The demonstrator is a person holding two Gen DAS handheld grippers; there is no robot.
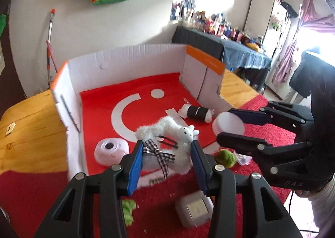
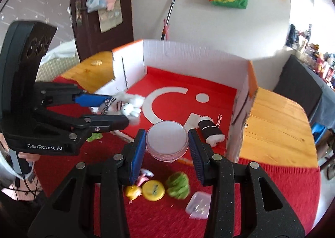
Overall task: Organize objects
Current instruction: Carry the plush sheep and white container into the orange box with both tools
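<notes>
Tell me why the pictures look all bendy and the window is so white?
Left wrist view: the fisheye lens curves the walls, the window glares white, and the grey case is smeared by motion. Right wrist view: same curving, dark corners, and the clear box looks blurry.

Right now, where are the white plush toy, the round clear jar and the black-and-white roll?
white plush toy (image 1: 185,133): left wrist view, on its face.
round clear jar (image 2: 167,135): right wrist view, centre of its lid.
black-and-white roll (image 2: 210,130): right wrist view, on its black middle.
</notes>
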